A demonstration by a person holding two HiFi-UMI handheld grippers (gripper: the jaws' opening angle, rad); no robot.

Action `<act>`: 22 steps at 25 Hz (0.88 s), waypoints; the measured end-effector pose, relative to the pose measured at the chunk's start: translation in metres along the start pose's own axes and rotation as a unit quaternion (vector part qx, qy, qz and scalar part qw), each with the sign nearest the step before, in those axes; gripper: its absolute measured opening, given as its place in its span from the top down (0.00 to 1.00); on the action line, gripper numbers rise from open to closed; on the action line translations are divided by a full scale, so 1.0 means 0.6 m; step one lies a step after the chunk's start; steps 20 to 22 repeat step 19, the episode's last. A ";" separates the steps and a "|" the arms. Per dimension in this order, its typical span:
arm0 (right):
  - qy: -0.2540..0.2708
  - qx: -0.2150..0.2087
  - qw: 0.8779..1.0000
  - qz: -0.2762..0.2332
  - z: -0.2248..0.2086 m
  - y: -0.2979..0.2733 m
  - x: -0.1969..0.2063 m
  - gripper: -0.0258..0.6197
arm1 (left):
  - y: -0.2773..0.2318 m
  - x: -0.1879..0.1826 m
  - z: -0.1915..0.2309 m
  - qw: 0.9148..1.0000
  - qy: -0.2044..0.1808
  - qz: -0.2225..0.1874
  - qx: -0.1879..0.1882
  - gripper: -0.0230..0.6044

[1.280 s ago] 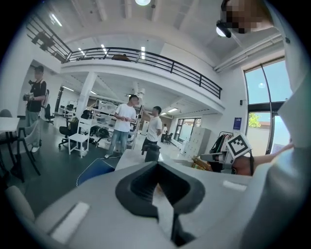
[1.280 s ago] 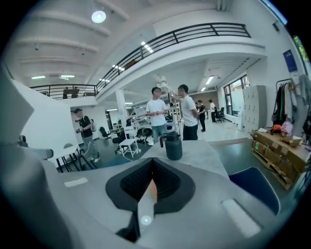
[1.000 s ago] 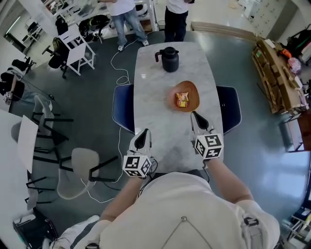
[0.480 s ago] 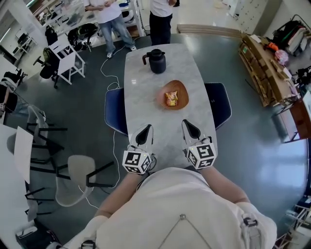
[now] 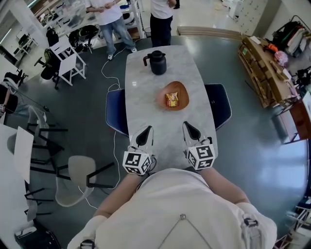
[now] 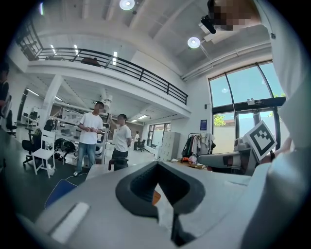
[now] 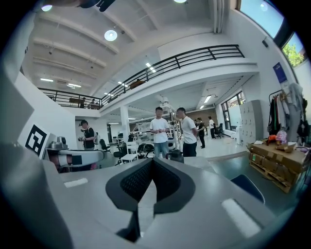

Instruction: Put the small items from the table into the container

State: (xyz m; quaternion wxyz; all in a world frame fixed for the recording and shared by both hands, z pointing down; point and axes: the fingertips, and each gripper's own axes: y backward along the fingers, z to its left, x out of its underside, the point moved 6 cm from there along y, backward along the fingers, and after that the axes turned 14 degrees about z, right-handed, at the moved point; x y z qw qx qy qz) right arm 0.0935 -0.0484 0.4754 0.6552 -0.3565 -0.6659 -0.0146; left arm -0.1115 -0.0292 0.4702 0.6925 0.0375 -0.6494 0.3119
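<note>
A tall hall with a railed gallery and a dark glossy floor (image 5: 252,160) surrounds a long pale marble table (image 5: 146,92). Two people (image 5: 161,14) stand on the floor past the table's far end. A blue chair (image 5: 115,114) sits tucked in just outside the line of the left fingers, and a second blue chair (image 5: 221,104) sits outside the right ones.

Both grippers hover over the near end of the table, side by side and apart, pointing along its length. The left gripper (image 5: 146,131) has its fingers drawn together at the tips with nothing caught between them. The right gripper (image 5: 188,127) likewise has its fingers pressed tip to tip and empty. Each carries its marker cube (image 5: 201,156) at the person's end.

A black jug (image 5: 157,62) stands well ahead of both sets of fingers, near the far end. Between the jug and the fingers, ahead of the right fingers and slightly inward of them, lies a brown wooden dish (image 5: 181,88). A small yellow-orange packet (image 5: 171,99) rests inside it.
</note>
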 end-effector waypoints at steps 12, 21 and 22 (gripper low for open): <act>0.016 0.008 1.000 0.019 0.007 -0.010 0.014 0.92 | 0.013 0.011 0.010 1.000 0.005 0.001 -0.013 0.96; 0.021 0.008 1.000 0.019 0.007 -0.014 0.010 0.92 | 0.011 0.013 0.015 1.000 0.010 0.004 -0.018 0.96; 0.021 0.008 1.000 0.019 0.007 -0.014 0.010 0.92 | 0.011 0.013 0.015 1.000 0.010 0.004 -0.018 0.96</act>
